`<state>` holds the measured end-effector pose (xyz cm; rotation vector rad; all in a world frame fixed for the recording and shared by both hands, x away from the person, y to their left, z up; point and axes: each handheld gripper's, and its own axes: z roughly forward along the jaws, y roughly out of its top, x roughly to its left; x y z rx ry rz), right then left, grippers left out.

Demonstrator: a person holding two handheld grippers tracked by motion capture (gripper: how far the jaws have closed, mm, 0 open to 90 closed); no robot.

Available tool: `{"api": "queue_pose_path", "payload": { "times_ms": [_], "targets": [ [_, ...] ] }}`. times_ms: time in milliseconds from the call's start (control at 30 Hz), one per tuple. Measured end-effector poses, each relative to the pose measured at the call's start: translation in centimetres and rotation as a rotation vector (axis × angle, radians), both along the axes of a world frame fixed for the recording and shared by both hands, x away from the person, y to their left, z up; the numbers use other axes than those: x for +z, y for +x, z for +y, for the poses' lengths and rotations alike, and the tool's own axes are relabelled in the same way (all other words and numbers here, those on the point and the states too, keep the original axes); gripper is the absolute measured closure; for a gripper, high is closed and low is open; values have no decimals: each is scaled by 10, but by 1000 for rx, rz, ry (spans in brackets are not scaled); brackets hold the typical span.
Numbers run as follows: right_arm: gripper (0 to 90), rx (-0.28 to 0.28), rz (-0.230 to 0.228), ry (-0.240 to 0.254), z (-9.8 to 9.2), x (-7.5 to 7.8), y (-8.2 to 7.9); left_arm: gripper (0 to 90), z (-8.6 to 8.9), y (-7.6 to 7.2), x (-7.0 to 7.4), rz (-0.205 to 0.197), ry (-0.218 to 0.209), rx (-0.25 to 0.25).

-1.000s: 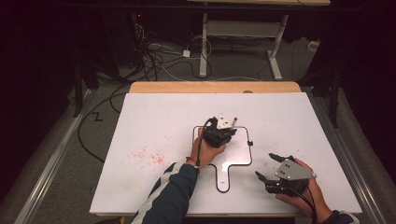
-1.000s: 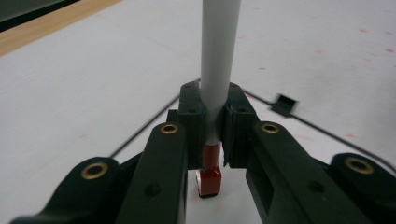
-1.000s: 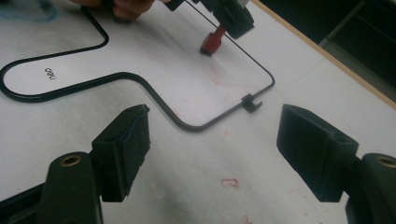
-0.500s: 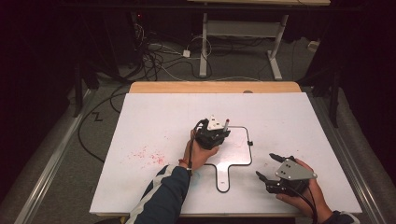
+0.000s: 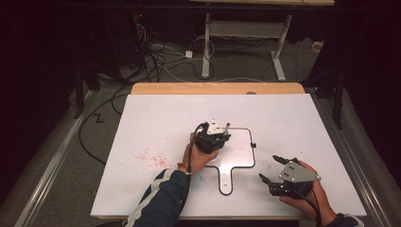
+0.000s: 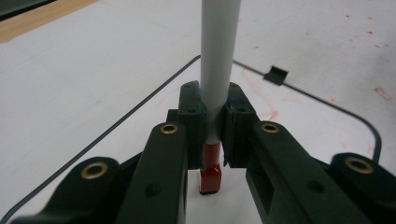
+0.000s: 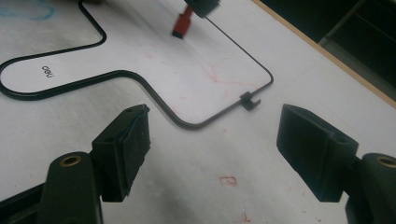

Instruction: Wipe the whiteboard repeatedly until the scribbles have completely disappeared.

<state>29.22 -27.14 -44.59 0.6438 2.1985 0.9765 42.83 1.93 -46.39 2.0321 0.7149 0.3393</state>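
A paddle-shaped small whiteboard (image 5: 240,152) with a thin black rim lies flat on the big white table top (image 5: 156,123). My left gripper (image 5: 213,137) is over its upper left part, shut on a white marker (image 6: 219,56). The marker's red end (image 6: 210,179) points down at the small board (image 6: 289,126), which carries faint red strokes. My right gripper (image 5: 267,167) rests near the front right, right of the board's handle, jaws open and empty (image 7: 212,149). In the right gripper view the red marker end (image 7: 181,24) hangs over the small board (image 7: 187,70).
Red smudges (image 5: 149,156) mark the table top left of my left hand. A small black clip (image 5: 253,144) sits on the board's right rim. A wooden strip (image 5: 217,88) borders the table's far edge, with cables and a desk frame (image 5: 208,47) on the floor behind.
My left gripper has slid a little to the left over the small whiteboard, with the marker still in it. The right gripper has stayed put.
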Motion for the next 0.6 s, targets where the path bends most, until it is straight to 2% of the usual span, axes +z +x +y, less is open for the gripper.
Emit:
{"api": "queue_pose_path", "payload": {
  "times_ms": [67,133,267,433,533,600],
  "targets": [
    [265,-3,1,2,1,0,0,788,8,-3,-1,14,-23,11],
    [265,2,2,-4,3,0,0,788,7,-9,-2,6,-25,1],
    [266,10,4,-12,7,-1,0,788,-14,-18,-1,-21,-2,-43],
    [265,21,7,-12,7,-2,1,788,-36,-20,-1,-27,-2,-85],
    [265,17,10,-11,5,-3,2,788,-31,-17,0,-42,23,-79],
    [265,13,8,-8,4,-2,1,788,-20,-12,1,-30,23,-46]
  ]
}}
